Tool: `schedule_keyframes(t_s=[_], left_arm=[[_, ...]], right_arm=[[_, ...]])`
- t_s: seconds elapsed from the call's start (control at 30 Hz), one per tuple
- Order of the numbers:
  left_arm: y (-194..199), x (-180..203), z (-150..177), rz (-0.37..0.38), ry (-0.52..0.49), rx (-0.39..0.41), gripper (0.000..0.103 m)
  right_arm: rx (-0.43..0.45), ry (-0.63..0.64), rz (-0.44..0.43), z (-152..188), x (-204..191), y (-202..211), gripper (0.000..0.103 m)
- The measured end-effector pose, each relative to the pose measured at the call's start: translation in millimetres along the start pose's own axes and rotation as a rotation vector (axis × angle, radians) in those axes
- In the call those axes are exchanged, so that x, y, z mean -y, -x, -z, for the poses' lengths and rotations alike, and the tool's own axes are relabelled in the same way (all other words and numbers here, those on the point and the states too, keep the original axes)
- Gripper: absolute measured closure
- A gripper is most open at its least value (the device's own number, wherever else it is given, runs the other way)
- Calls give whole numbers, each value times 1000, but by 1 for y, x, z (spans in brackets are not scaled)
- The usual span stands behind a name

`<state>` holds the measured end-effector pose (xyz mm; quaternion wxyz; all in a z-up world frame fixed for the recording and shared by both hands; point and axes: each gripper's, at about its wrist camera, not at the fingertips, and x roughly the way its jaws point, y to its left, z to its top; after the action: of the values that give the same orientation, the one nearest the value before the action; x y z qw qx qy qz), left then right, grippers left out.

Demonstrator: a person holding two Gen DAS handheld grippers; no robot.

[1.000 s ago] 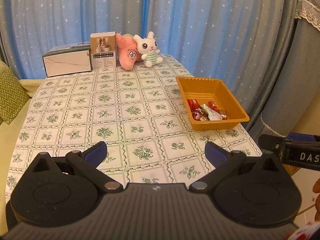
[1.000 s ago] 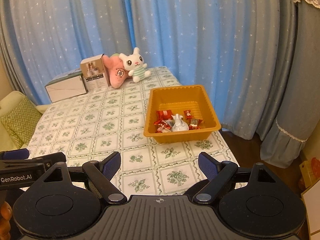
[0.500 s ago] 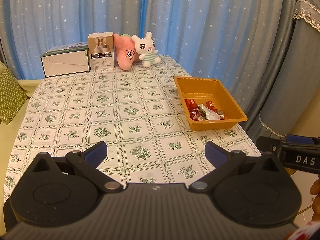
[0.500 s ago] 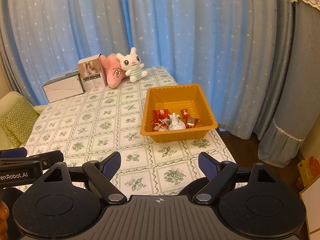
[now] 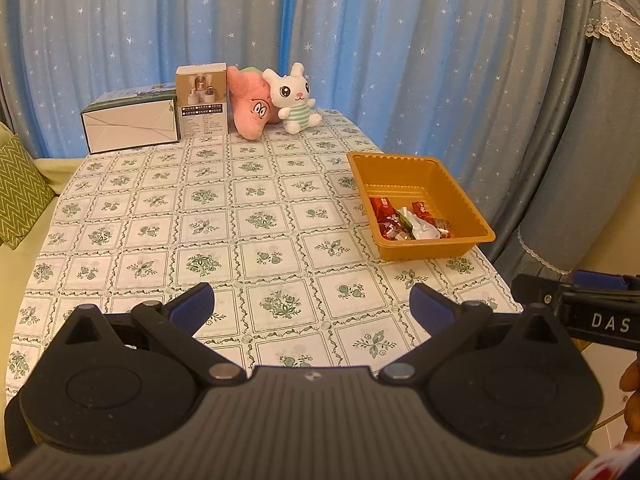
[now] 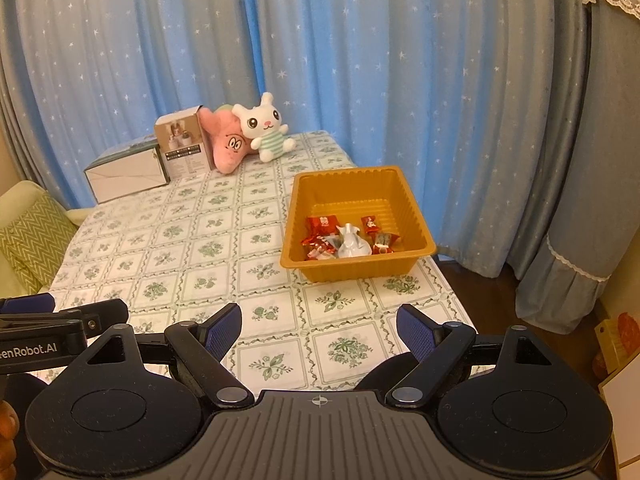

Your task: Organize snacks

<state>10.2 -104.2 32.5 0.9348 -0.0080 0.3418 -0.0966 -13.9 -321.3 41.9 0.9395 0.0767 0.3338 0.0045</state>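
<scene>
My left gripper (image 5: pixel 311 307) and right gripper (image 6: pixel 319 330) both spread wide, nothing between fingers; snacks (image 6: pixel 347 237) heaped in tray (image 6: pixel 362 270), near front wall; no loose snacks outside tray; sorting looks finished; next call: withdraw or recheck.

Setting: a home, living or dining room. Table under a floral checked tablecloth (image 5: pixel 248 216); blue star-print curtains (image 6: pixel 360 60) behind; plush rabbit (image 5: pixel 294 98) and pink plush toy (image 5: pixel 252 108) at far edge; sofa with zigzag-pattern cushion (image 5: pixel 20 192) to the left
</scene>
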Motion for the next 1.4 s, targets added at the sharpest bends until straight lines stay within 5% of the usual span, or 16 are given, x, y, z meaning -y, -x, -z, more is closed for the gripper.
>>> schedule_keyframes(t_s=[1.4], left_arm=[[-3, 2, 1, 2, -4, 6, 0]], right_arm=[[4, -8, 0, 0, -3, -1, 19]])
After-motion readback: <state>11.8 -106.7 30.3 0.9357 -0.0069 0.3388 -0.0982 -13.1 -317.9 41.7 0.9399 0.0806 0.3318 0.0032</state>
